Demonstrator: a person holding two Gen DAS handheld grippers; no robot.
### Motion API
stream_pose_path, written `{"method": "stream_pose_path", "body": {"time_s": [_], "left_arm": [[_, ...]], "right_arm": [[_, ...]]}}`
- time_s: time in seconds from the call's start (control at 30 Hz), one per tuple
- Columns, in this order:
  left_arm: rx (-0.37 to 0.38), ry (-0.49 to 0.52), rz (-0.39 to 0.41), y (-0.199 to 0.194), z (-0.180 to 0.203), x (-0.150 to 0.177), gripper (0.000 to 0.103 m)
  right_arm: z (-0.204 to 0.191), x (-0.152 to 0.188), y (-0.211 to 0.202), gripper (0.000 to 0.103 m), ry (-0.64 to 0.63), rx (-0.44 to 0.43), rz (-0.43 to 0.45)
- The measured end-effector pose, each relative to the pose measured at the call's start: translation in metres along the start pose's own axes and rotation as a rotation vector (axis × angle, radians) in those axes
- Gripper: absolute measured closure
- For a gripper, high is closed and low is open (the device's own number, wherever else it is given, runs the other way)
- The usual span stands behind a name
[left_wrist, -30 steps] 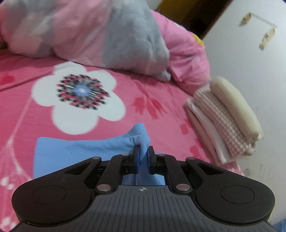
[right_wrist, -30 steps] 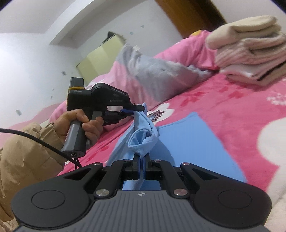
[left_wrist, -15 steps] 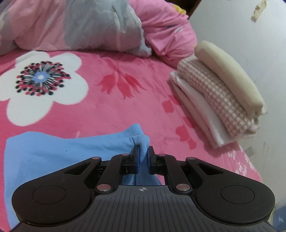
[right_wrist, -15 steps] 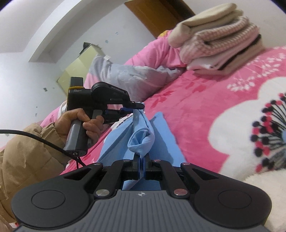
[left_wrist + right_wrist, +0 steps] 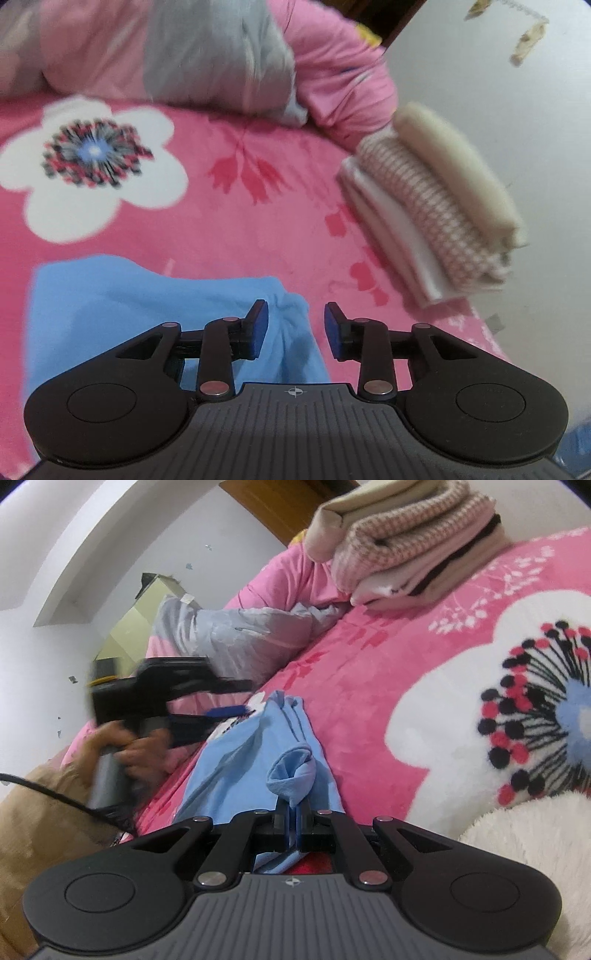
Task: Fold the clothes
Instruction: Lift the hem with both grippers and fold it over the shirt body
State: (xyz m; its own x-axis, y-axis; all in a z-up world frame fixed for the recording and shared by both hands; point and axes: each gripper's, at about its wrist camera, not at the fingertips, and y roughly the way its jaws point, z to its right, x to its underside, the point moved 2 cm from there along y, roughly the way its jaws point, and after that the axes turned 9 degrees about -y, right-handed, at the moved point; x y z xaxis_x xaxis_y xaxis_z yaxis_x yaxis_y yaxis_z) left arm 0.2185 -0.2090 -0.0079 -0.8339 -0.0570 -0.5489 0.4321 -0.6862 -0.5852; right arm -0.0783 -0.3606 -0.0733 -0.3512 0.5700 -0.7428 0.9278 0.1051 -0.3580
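A light blue garment (image 5: 122, 302) lies on the pink flowered bedspread (image 5: 229, 221). My left gripper (image 5: 294, 325) stands open just above it, and a bunched corner of the blue cloth sits loose between its fingers. In the right wrist view the same blue garment (image 5: 255, 760) stretches away from the camera. My right gripper (image 5: 294, 825) is shut on a gathered fold of it. The left gripper (image 5: 221, 698) shows there too, blurred, held by a person's hand (image 5: 136, 746) beyond the cloth's far corner.
A stack of folded clothes (image 5: 436, 225), cream on top of pink check and white, lies at the bed's right by the white wall; the folded stack (image 5: 406, 542) also shows in the right view. A pink and grey quilt (image 5: 192, 62) is heaped at the back.
My left gripper has opened and let go of the blue corner, which now rests on the bed. The right gripper stays shut on its fold, lower toward the bed.
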Motion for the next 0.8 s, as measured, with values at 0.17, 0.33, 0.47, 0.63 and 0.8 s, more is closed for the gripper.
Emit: {"method": "stream_pose_path", "body": {"time_s": [0.17, 0.33, 0.47, 0.63, 0.8], "left_arm": [[0.037, 0.104, 0.094, -0.088, -0.010, 0.008, 0.058], [-0.042, 0.314, 0.107, -0.147, -0.025, 0.049, 0.054], [-0.072, 0.476, 0.109, -0.158, -0.026, 0.099, 0.054], [-0.109, 0.679, 0.112, -0.171, -0.027, 0.161, 0.054], [-0.136, 0.853, 0.132, -0.163, -0.016, 0.196, 0.054]], "right_arm": [[0.006, -0.003, 0.002, 0.101, 0.054, -0.019, -0.024], [0.006, -0.009, 0.005, 0.101, 0.080, -0.023, -0.047], [0.005, -0.018, 0.006, 0.101, 0.118, -0.038, -0.051], [-0.001, -0.027, 0.007, 0.101, 0.110, -0.029, -0.061], [-0.009, -0.035, 0.006, 0.101, 0.094, -0.025, -0.064]]}}
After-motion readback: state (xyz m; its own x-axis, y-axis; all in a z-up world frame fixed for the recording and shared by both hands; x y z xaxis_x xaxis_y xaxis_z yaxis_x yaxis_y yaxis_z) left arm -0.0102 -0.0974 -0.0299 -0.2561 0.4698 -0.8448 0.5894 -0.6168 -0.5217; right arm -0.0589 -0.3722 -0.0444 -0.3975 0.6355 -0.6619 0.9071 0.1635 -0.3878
